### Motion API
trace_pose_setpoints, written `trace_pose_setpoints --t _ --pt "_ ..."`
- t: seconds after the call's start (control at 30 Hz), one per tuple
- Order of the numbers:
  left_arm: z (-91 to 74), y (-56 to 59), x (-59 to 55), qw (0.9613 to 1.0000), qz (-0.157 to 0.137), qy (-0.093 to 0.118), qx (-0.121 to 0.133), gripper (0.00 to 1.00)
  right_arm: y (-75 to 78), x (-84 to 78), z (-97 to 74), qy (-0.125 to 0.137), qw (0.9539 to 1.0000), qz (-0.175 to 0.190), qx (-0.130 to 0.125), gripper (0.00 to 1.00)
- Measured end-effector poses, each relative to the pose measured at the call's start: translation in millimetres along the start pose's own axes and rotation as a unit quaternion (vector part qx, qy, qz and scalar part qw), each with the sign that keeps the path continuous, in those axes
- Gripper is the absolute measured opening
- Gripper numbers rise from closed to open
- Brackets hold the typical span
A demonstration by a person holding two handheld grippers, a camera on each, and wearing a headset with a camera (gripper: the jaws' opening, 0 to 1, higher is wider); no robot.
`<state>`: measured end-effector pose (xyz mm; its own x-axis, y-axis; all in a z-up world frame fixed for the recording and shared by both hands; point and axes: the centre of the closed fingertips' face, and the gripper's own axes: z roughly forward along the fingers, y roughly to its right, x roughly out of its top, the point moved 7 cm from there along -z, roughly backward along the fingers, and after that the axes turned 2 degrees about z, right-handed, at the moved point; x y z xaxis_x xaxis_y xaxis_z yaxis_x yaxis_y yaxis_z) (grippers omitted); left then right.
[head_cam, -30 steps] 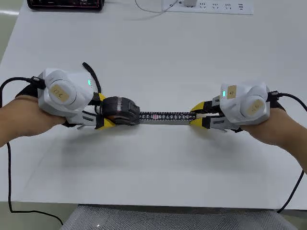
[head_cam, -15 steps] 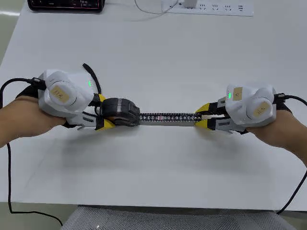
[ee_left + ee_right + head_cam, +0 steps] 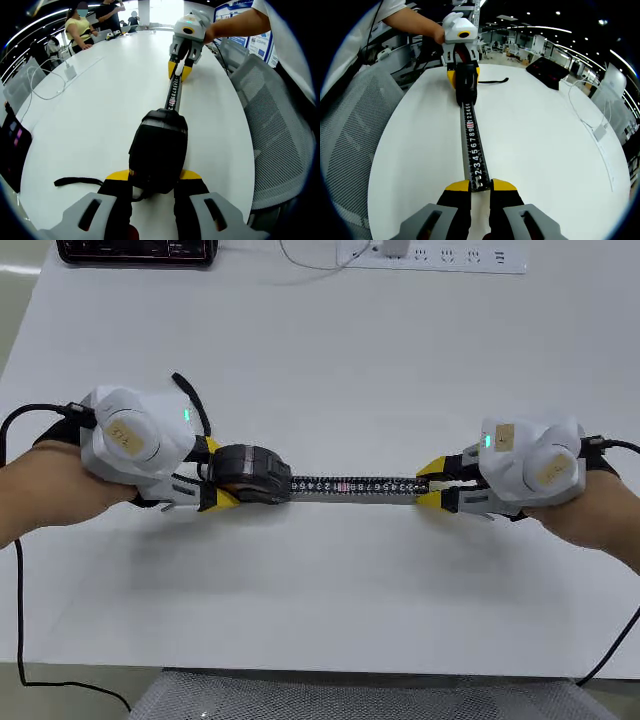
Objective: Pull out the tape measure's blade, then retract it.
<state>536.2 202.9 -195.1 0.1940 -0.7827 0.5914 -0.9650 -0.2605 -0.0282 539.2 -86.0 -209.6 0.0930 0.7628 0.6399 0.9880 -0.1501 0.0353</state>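
The blade [image 3: 472, 145] bears printed numbers 2 through 9.

Black tape measure [image 3: 250, 473], black-numbered blade [image 3: 355, 486], white table [image 3: 330, 370].

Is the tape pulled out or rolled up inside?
Out. The numbered blade stretches from the case to the right gripper.

Left hand-held gripper [image 3: 218, 472] clamped — right hand-held gripper [image 3: 431, 485] likewise.
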Motion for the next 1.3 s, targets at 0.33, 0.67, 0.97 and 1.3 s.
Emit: trace_pose_setpoints --t 0.33,0.67,0.97,1.3 --pt "-0.1 0.1 0.1 1.0000 0.000 -0.001 0.000 0.27 1.0 -6.0 -4.9 -0.005 1.0000 0.002 -0.002 0.09" --pt "0.0 0.0 0.2 1.0000 0.001 -0.001 -0.001 0.27 2.7 -12.3 -11.1 -0.011 0.9999 0.001 -0.006 0.09" --pt "-0.2 -0.3 0.1 1.0000 0.001 -0.002 -0.001 0.27 3.8 -16.0 -15.4 -0.013 0.9999 0.004 -0.008 0.09" --pt "-0.2 -0.3 0.6 1.0000 0.001 -0.003 -0.001 0.27 4.4 -20.4 -21.0 -0.020 0.9997 0.004 -0.011 0.09"
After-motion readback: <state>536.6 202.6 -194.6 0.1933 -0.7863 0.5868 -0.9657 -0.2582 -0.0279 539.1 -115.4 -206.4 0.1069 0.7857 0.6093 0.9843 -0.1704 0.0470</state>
